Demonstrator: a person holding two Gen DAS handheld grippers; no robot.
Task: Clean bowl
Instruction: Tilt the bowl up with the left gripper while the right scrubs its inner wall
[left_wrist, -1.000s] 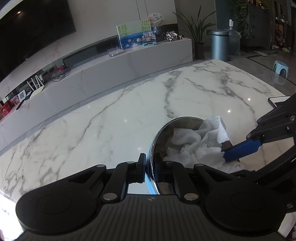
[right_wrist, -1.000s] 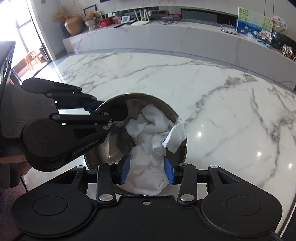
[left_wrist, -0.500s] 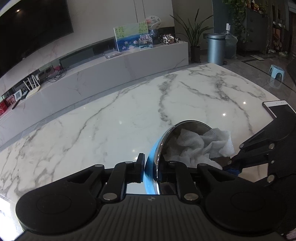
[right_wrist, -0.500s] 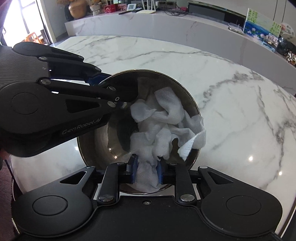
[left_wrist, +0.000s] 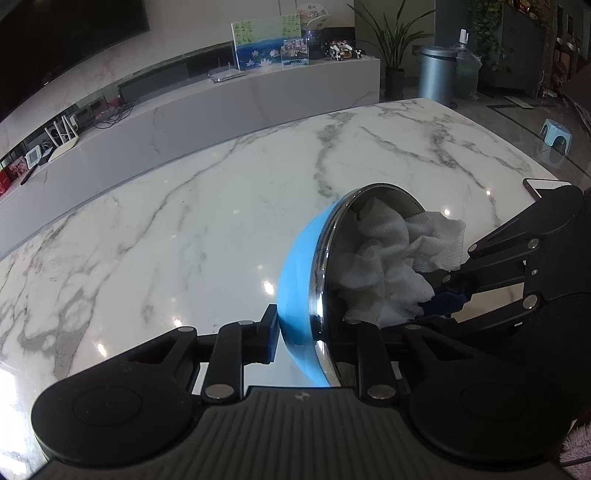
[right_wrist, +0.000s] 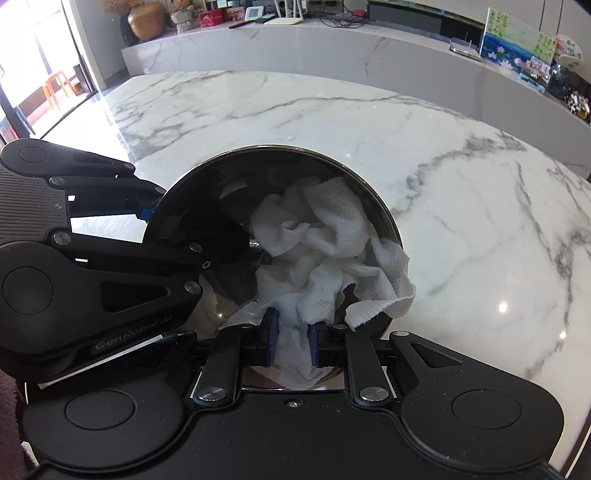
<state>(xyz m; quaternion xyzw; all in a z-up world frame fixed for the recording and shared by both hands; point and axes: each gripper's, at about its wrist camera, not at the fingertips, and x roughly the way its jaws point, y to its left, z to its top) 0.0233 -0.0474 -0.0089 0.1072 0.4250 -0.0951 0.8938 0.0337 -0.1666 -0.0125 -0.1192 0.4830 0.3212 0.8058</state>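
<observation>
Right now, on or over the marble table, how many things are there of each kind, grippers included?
Bowls: 1, the bowl, blue outside and metal inside.
Paper towels: 1, the paper towel, white and crumpled in the bowl.
Phones: 1, the phone at the table edge.
Grippers: 2, the left gripper and the right gripper.
Total: 5.
</observation>
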